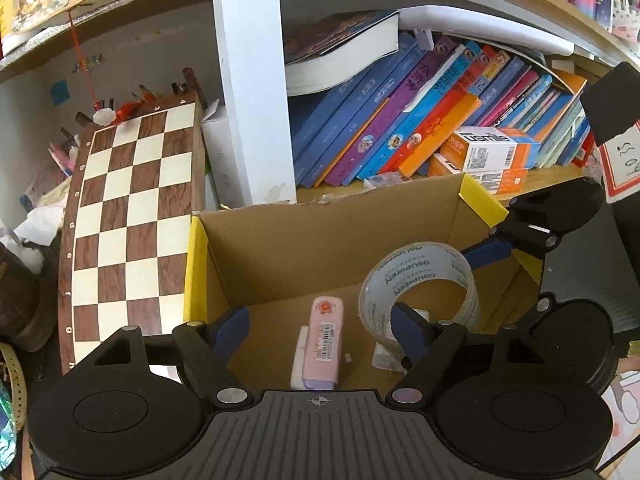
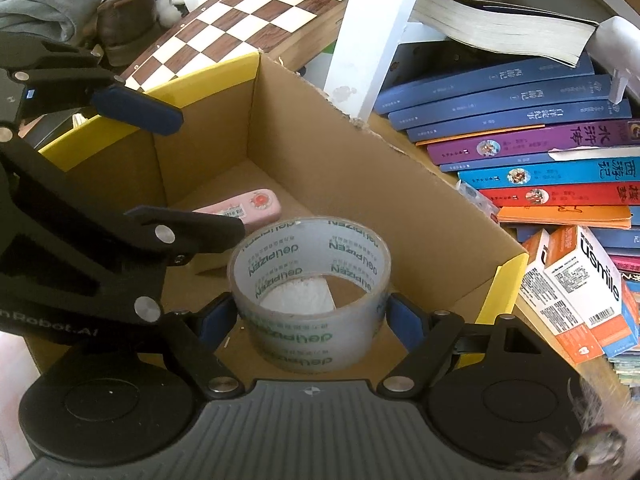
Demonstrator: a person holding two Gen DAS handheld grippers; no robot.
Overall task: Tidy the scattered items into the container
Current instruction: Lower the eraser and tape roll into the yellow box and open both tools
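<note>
An open cardboard box (image 1: 320, 248) (image 2: 360, 184) with yellow flaps stands in front of a bookshelf. On its floor lies a pink oblong case (image 1: 322, 344) (image 2: 248, 208) with a barcode sticker. My left gripper (image 1: 320, 332) (image 2: 168, 168) hangs over the case, open, with its blue pads well clear on either side. My right gripper (image 2: 311, 320) is shut on a roll of clear printed tape (image 2: 280, 268) (image 1: 424, 268), held inside the box at its right side. One of the right gripper's fingers (image 1: 490, 250) shows behind the roll. A white block (image 1: 384, 356) lies under the roll.
A chessboard (image 1: 128, 216) (image 2: 240, 20) leans left of the box. Slanted books (image 1: 400, 120) (image 2: 520, 148) and orange-white cartons (image 1: 492, 148) (image 2: 580, 292) crowd the shelf behind and right. A white shelf post (image 1: 248, 80) rises behind the box. A brown shoe (image 2: 124, 20) sits far left.
</note>
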